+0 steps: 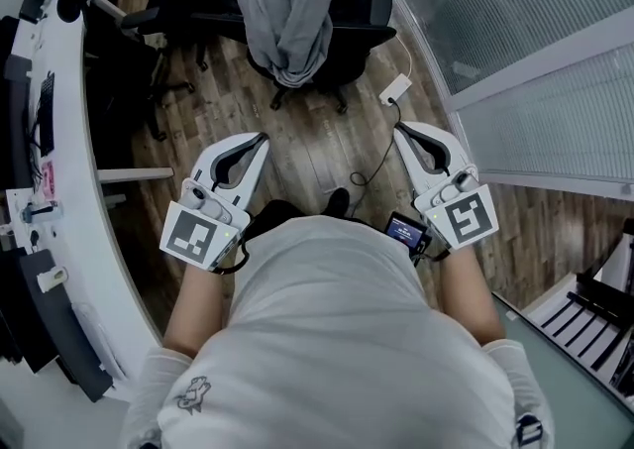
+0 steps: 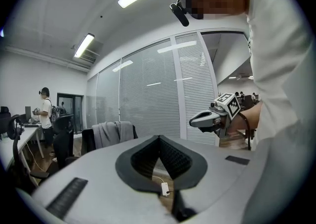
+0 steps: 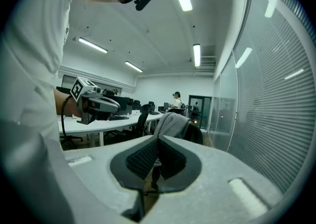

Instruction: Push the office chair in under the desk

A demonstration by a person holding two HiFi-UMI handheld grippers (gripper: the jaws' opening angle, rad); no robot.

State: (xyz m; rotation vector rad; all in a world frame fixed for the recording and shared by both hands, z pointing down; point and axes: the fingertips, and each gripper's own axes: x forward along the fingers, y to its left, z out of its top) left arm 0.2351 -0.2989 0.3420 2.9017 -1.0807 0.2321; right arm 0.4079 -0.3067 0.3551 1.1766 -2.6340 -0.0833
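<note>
- Left gripper (image 1: 256, 145): held out low in front of the person, left of centre. Fingers are pressed together at the tips, with nothing between them.
- Right gripper (image 1: 402, 134): held level with the left one, right of centre. Fingers meet at the tips, with nothing between them.
- Office chair (image 1: 349, 33): black, far centre, well apart from both grippers. It stands out on the floor, clear of the desk edge.
- Grey garment (image 1: 282, 6): draped over the chair's back and hanging down its near side.
- Desk (image 1: 77, 130): white. Its long curved edge runs near to far down the left side, with dark equipment along its top.
- Second dark chair (image 1: 158, 36): stands at the desk edge, between the desk and the office chair.
- Wooden floor (image 1: 317, 155): an open strip lies between the gripper tips and the office chair's base.
- White adapter (image 1: 394, 90): on the floor just right of the chair's base.
- Cable (image 1: 381, 152): trails from the adapter toward the near side, across the right part of the open strip.
- Glass partition (image 1: 515, 21): has blinds and closes off the right side. It runs close past the chair's right.
</note>
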